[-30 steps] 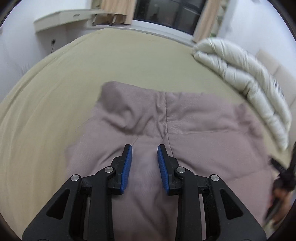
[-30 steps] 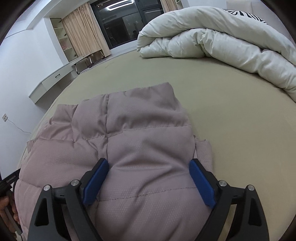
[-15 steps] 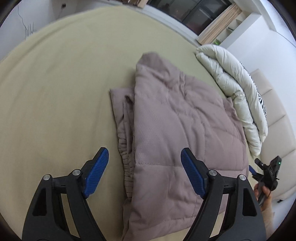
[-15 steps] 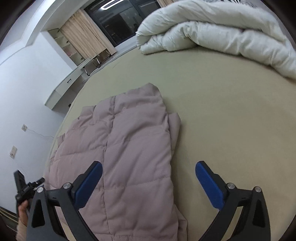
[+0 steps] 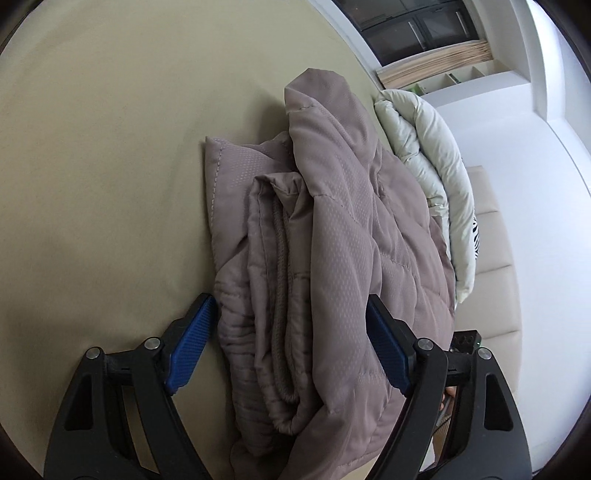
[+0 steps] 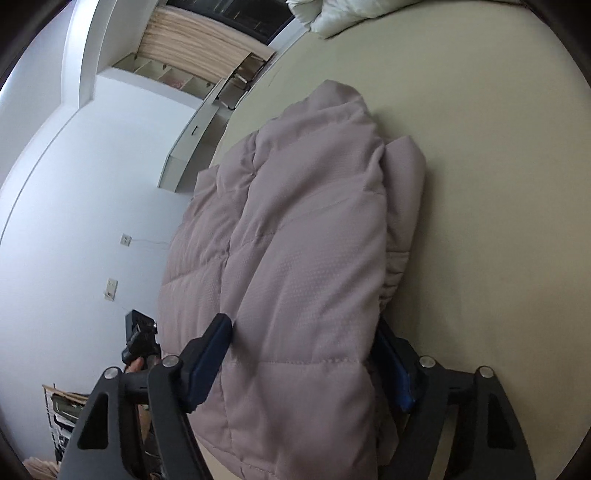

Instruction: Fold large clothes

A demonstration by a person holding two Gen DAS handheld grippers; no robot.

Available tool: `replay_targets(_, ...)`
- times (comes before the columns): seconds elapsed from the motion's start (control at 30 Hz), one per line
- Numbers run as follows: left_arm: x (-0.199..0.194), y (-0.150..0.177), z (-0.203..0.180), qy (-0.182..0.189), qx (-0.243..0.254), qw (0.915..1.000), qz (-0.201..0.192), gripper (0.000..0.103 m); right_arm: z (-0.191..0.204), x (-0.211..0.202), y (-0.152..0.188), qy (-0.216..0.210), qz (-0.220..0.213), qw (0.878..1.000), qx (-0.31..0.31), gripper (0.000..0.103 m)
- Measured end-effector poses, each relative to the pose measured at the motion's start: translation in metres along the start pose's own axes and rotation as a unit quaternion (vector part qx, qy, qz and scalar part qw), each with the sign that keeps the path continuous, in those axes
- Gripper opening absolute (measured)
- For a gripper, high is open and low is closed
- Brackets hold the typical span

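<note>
A mauve quilted puffer jacket [image 5: 332,229] lies folded in layers on the beige bed [image 5: 92,166]. My left gripper [image 5: 288,343] is open, its blue-padded jaws wide on either side of the jacket's near folded edge, one pad by the bed, one against the top layer. The jacket also shows in the right wrist view [image 6: 295,240]. My right gripper [image 6: 306,362] is open and straddles the jacket's other end, with the fabric bulging between its jaws. The right pad is partly hidden by fabric.
A white duvet [image 5: 432,173] lies rolled behind the jacket, beside a cream upholstered headboard [image 5: 495,266]. The duvet's corner shows at the top of the right wrist view [image 6: 340,14]. A white wall [image 6: 74,221] and desk lie past the bed edge. The other gripper's handle [image 6: 140,339] is visible.
Both grippers have tilted sideways and moved in low to the jacket's two ends. The left gripper, narrow a second ago, opened wide; both now straddle the folded edges.
</note>
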State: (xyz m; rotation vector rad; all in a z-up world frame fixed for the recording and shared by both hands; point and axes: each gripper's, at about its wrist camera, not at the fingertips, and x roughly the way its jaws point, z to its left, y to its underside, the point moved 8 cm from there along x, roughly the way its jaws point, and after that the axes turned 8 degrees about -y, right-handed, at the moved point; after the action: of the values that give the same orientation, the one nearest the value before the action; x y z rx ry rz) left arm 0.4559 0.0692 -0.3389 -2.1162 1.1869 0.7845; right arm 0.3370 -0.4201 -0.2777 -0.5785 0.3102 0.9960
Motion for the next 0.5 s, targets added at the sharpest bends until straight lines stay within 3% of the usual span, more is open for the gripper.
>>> replay_targets(0.13, 0.015, -0.011, -0.004, 0.029, -0.011, 0.9995, 0.008, 0.069, -0.01, 0.011, -0.009, -0.011, 0.011, 1.0, 0.023, 0.083)
replay_targets(0.3, 0.028, -0.024, -0.004, 0.03, -0.019, 0.9991, 0.021, 0.053, -0.006, 0.021, -0.014, 0.009, 0.008, 1.0, 0.008, 0.081)
replay_targets(0.4, 0.017, -0.022, -0.003, 0.03, -0.014, 0.9993, 0.019, 0.038, 0.002, 0.018, -0.009, 0.029, 0.002, 1.0, -0.009, 0.069)
replay_targets(0.5, 0.001, -0.018, -0.014, 0.019, -0.002, 0.9998, 0.01, 0.031, 0.021, 0.008, -0.006, 0.054, -0.007, 0.998, -0.03, 0.052)
